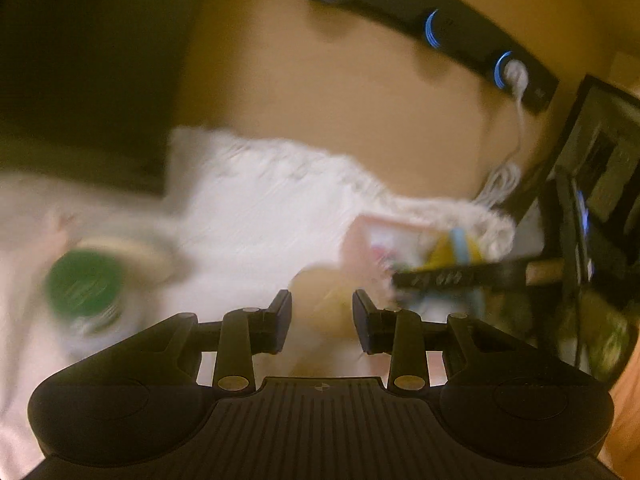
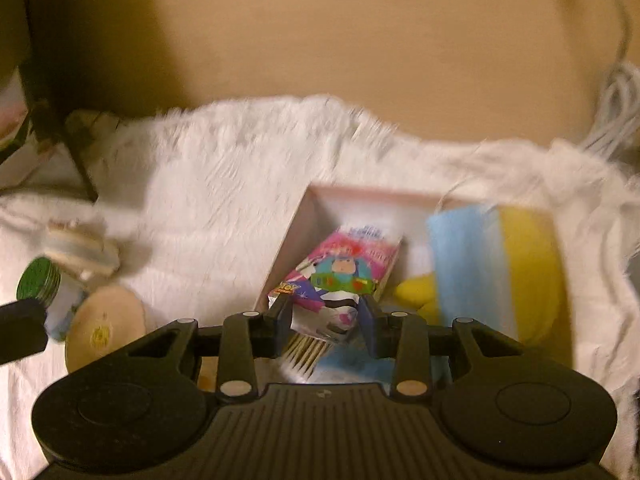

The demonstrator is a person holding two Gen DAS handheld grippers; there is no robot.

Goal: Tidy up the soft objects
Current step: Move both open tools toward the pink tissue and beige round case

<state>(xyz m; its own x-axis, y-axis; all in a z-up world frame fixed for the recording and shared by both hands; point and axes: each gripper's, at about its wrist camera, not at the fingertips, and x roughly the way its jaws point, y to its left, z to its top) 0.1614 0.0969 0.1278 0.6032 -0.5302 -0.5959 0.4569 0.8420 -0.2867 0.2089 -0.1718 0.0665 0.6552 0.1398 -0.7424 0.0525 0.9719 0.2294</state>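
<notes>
Right wrist view: toy packet [image 2: 340,280] between right gripper [image 2: 326,316] fingers.

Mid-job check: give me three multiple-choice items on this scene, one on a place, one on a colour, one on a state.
1. Where is the green-lidded jar? A in the box; B left of the box, on the white cover; C on a shelf.
2. The box rim's colour? A pink; B black; C green.
3. The right gripper is: A open, empty; B shut on the jar; C shut on the cartoon packet.
Answers: B, the jar stands outside the box; A, its rim shows pink; C, the packet sits pinched between the gripper's fingers.
</notes>
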